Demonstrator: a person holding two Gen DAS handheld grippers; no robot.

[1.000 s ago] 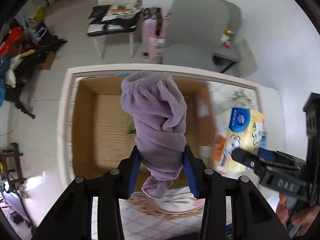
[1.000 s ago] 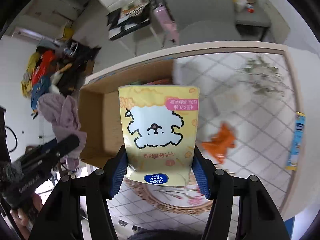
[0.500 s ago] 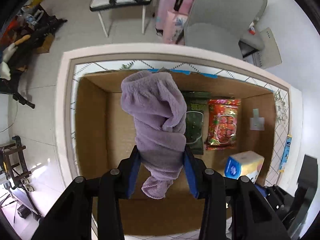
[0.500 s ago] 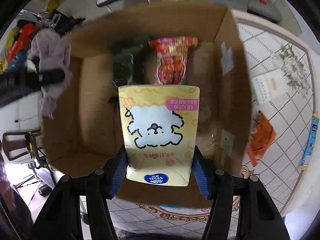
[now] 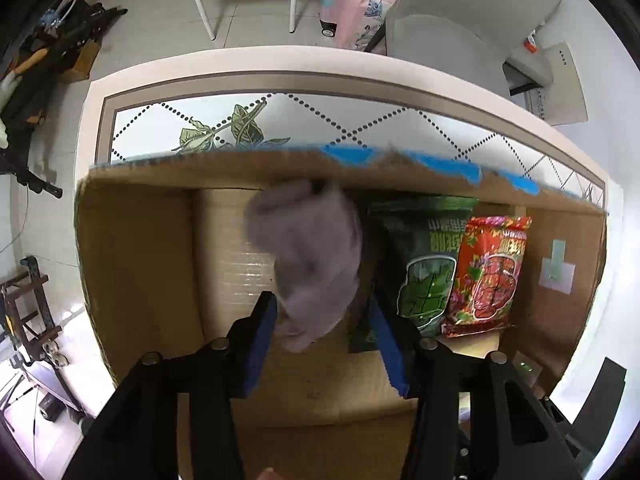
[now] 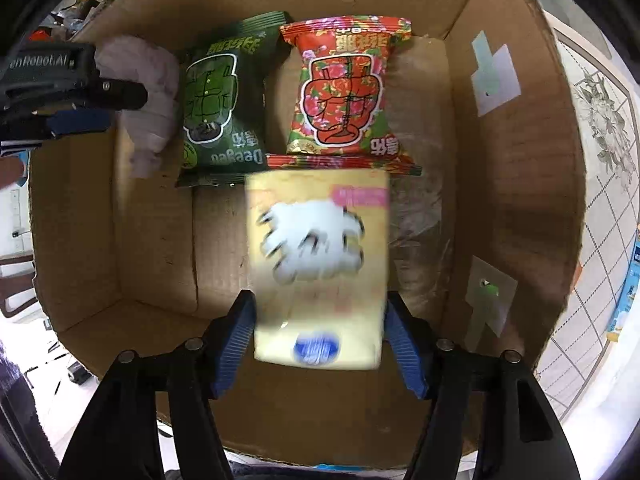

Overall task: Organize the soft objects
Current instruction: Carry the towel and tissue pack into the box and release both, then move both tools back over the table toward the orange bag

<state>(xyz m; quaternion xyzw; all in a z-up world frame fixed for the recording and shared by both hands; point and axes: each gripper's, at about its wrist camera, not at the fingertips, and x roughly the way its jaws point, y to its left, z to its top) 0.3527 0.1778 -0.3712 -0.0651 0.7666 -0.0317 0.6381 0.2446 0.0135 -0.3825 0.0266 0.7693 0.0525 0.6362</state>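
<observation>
Black tongs [image 6: 316, 316] with blue pads [image 6: 236, 332], silver screws [image 6: 195, 344]

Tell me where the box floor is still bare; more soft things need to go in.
Bare cardboard lies between the box's left wall and the yellow tissue pack, below the purple towel. A narrower strip runs right of the pack. The far end is crowded: green bag and red bag side by side.

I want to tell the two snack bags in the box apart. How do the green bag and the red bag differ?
Colour: the green bag is dark green, the red bag is red with a flower pattern.
Place: in the right wrist view the green bag lies left, next to the purple towel; the red bag lies right, above the yellow tissue pack.
Shared: both lie flat, side by side, on the floor of the box, with the same drawn outline.
</observation>
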